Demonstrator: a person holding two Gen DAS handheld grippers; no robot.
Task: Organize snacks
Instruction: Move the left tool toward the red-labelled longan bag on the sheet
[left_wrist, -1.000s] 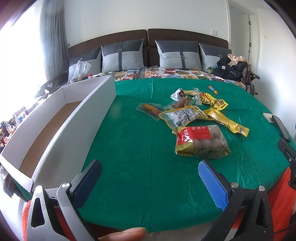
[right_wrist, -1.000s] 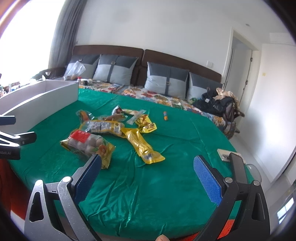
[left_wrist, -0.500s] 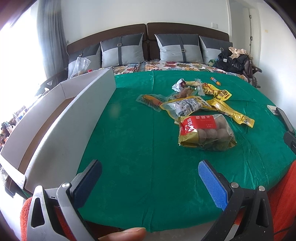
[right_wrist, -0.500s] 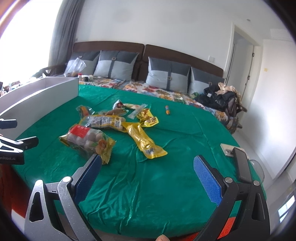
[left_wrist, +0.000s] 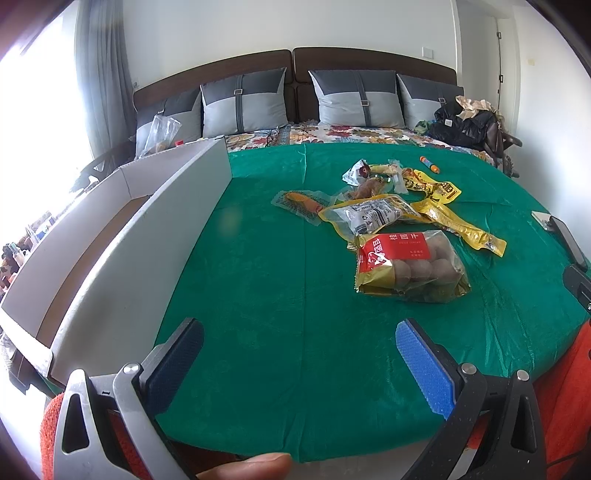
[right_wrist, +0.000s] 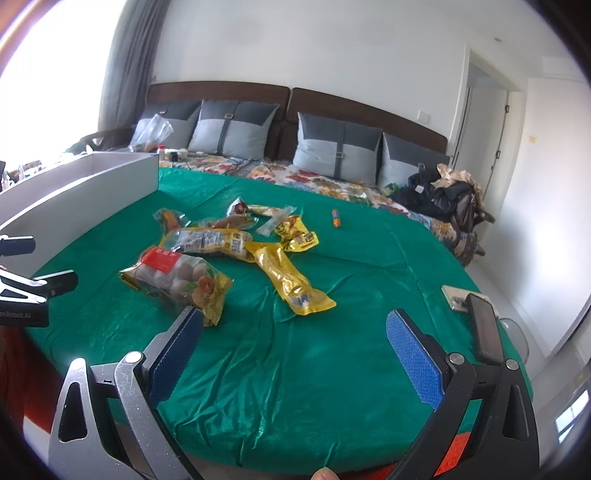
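Note:
A pile of snack packets lies on the green cloth. Nearest is a red-and-gold bag of round snacks, also in the right wrist view. Behind it lie a clear-and-yellow packet, long yellow packets, a sausage packet and a small orange tube. A white open box stands at the left. My left gripper is open and empty, short of the bag. My right gripper is open and empty, over the cloth beside the bag.
Grey pillows and a floral sheet lie at the bed's head. Dark bags sit at the far right. A phone and a card lie at the cloth's right edge. The left gripper shows at the left of the right wrist view.
Both grippers have moved forward toward the snack pile, so the packets appear nearer. Both stay open. Nothing on the cloth has moved.

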